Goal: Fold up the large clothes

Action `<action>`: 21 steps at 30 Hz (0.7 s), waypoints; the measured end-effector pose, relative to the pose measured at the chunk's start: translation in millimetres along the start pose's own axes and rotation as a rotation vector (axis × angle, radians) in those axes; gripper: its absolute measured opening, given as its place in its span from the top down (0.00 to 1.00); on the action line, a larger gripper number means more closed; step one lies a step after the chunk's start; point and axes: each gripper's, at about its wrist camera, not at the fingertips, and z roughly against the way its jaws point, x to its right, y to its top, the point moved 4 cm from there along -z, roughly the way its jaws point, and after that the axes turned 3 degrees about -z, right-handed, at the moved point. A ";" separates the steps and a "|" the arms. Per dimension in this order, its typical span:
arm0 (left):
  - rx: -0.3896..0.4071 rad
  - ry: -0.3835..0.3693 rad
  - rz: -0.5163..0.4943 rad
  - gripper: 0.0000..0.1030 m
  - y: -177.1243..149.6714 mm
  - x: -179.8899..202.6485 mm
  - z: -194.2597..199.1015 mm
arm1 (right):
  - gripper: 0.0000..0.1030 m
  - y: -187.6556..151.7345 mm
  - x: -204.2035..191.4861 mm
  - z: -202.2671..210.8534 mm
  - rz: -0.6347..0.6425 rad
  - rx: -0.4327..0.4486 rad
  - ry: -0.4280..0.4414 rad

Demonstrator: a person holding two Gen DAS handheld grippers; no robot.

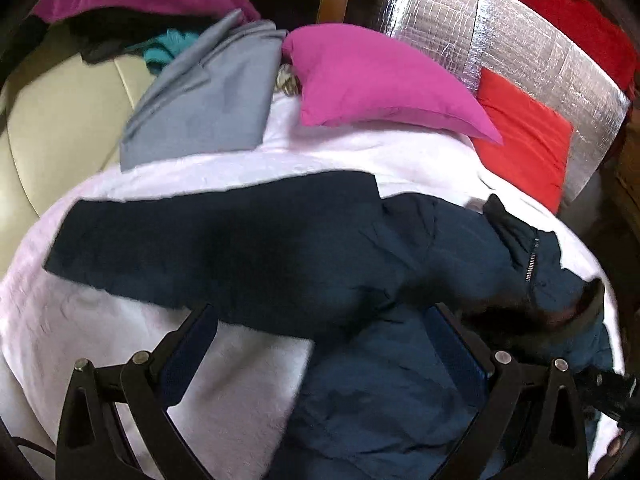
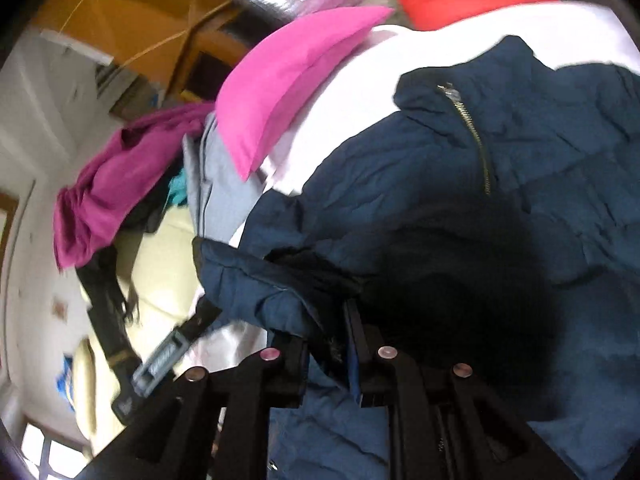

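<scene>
- A dark navy padded jacket (image 1: 360, 264) lies rumpled on the pale bed cover, one sleeve stretched flat ahead of the left fingers.
- Its zipped collar sits beyond the right fingers (image 2: 352, 320), a fold of fabric between them.

The left tongs (image 1: 320, 344) tilt downward with their jaws spread wide, gripping nothing. The right tongs (image 2: 326, 344), also tilted down, have jaws close together with a fold of dark fabric between them.

Jacket (image 1: 360, 264) lies on the blanket (image 1: 100, 320) — pillow (image 1: 372, 84) behind it.
</scene>
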 end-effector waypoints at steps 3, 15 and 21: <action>0.018 0.043 -0.007 0.00 2.5 -10.9 0.9 | 0.81 -10.8 5.5 -7.9 0.009 -0.053 -0.015; -0.007 0.011 0.015 0.00 1.5 -41.8 5.9 | 0.80 -80.9 31.3 -19.2 0.075 0.073 -0.084; -0.062 -0.098 -0.009 0.00 -6.7 -39.0 7.6 | 0.80 -96.3 16.4 14.9 0.110 0.082 -0.143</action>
